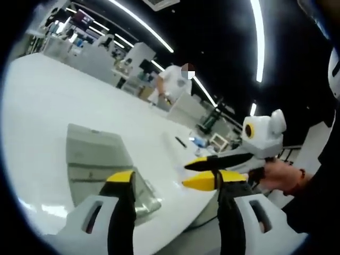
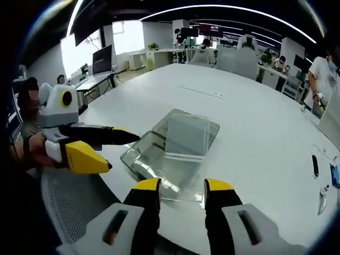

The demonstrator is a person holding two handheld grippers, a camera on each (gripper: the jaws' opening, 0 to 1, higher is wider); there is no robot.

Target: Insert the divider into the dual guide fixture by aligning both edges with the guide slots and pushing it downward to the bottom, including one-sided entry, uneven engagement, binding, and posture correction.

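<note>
A clear divider plate [image 2: 185, 143] rises from a grey-tinted clear guide fixture [image 2: 141, 156] near the front edge of a white table [image 2: 255, 106]. I cannot tell how deep it sits. My right gripper [image 2: 182, 187] is open just short of the plate's near edge, holding nothing. My left gripper [image 2: 122, 152] comes in from the left, open, its tips beside the fixture. In the left gripper view the plate [image 1: 93, 154] and the fixture base [image 1: 149, 204] lie ahead of my wide-open left gripper [image 1: 175, 179]. There the right gripper [image 1: 191, 173] hangs to the right, clear of the fixture.
Small dark items [image 2: 315, 166] lie on the table's right side, with a pen [image 1: 180, 142] and bits [image 1: 199, 142] beyond the fixture. The table edge runs close below the grippers. People stand at desks [image 1: 172, 79] far behind.
</note>
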